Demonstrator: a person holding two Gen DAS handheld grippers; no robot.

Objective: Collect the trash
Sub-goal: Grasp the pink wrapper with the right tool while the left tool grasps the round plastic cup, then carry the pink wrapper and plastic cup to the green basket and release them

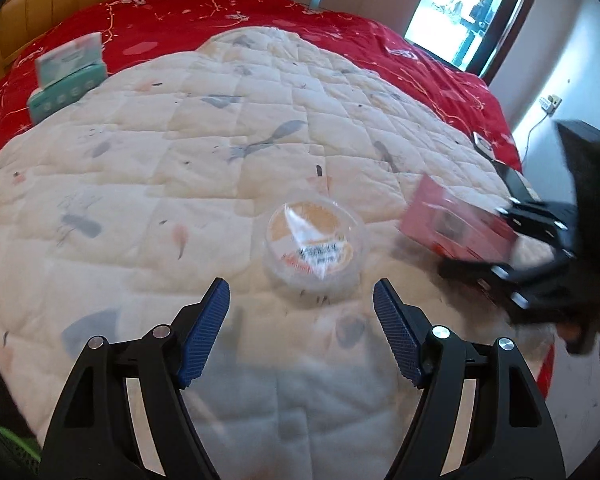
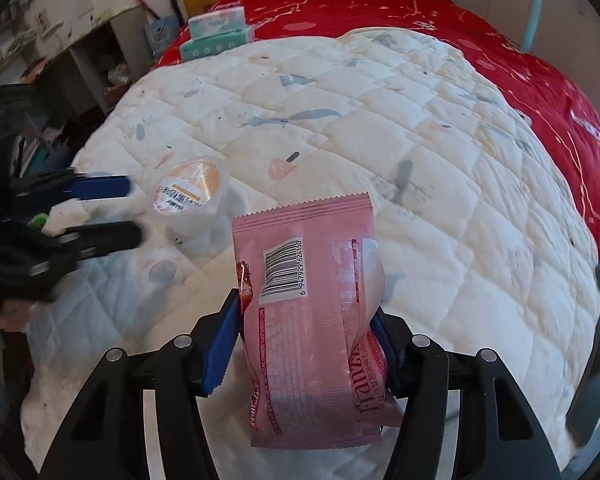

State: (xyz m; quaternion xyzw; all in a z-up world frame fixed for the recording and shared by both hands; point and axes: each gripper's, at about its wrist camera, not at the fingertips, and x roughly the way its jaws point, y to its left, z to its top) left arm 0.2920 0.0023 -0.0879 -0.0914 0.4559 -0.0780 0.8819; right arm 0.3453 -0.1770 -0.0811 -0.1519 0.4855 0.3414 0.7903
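Closest to the right wrist camera, the right gripper (image 2: 304,344) is clamped on a pink snack wrapper (image 2: 312,320), its blue pads pressing the crinkled sides so that the barcode end sticks up past the fingertips; the pack looks light and slippery, so an even squeeze should keep it from sliding out while it is carried to wherever the trash goes, which no view shows. In the left wrist view, the left gripper (image 1: 302,328) has its jaws standing apart and empty, just short of a clear plastic cup (image 1: 314,248) with a foil lid that stands upright on the white quilted blanket (image 1: 140,168). To take the cup well, the jaws should straddle its thin wall low and centred, then close gently, since the thin plastic could buckle or tip. Further off, a teal tissue pack (image 1: 66,76) rests at the blanket's edge on the red bedspread (image 1: 220,12).
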